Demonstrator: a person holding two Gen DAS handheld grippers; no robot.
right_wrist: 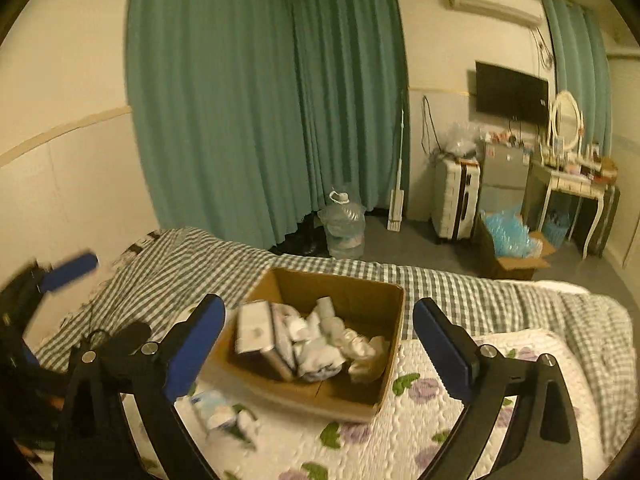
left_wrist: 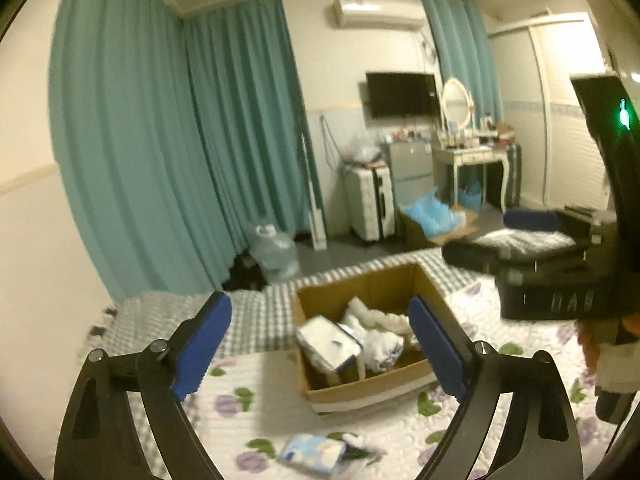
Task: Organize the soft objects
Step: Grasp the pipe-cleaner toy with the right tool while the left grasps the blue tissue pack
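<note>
A: Left wrist view, item location?
B: Tissue pack (left_wrist: pixel 314 451) lies on the floral quilt (left_wrist: pixel 400 432), just beside the cardboard box (left_wrist: pixel 368 390) holding white soft items (right_wrist: pixel 320 344).
A: Jaw state?
B: Left gripper (left_wrist: pixel 320 346) spread, holding nothing. Right gripper (right_wrist: pixel 320 350) likewise spread above the box.

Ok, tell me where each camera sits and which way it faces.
Left wrist view: on the left hand-held gripper, open, looking across the bed at the cardboard box; the right hand-held gripper's body shows at right.
Right wrist view: on the right hand-held gripper, open, facing the same box; the left one's blue finger shows at left.
Shared: box, tissue pack on the quilt, curtains.
</note>
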